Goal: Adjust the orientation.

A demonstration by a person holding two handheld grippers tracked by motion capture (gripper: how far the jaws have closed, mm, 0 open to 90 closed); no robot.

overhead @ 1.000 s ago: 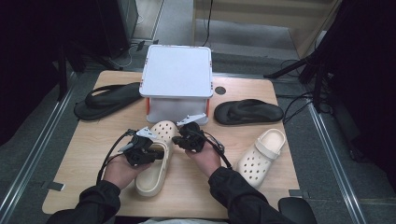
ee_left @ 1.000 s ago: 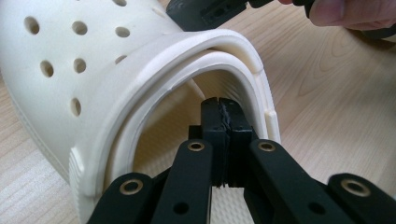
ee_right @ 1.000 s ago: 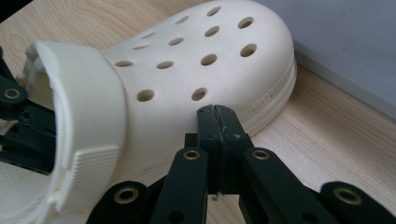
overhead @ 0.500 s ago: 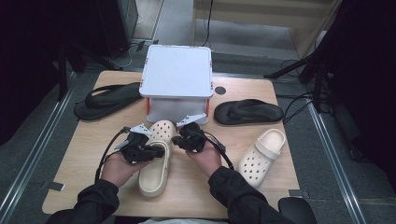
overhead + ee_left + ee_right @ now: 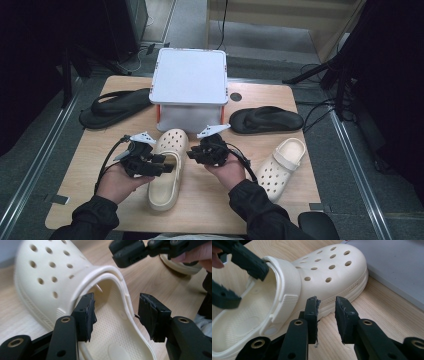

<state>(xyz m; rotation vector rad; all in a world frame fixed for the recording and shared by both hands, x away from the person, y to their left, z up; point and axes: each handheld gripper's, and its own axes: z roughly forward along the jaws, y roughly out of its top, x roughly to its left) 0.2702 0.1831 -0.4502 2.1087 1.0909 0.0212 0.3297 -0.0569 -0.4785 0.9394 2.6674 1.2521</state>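
**Both grippers let go of the cream clog at the table's middle**

A cream clog (image 5: 166,172) lies flat on the wooden table (image 5: 75,200), between the two grippers, toe pointing away from the person. The left gripper (image 5: 161,164) has just been opening: its jaws now stand wide, astride the heel opening without pressing it, where a second ago they were shut on the rim. The right gripper (image 5: 192,153) has also just been opening; its jaws stand narrowly apart beside the clog's sole, holding nothing. Just beyond the clog's toe stands a white lidded box (image 5: 189,90). Right of the right gripper lies a second cream clog (image 5: 280,167); black sandals (image 5: 115,107) rest either side of the box. The clog's heel end is partly hidden behind the left hand (image 5: 117,182)
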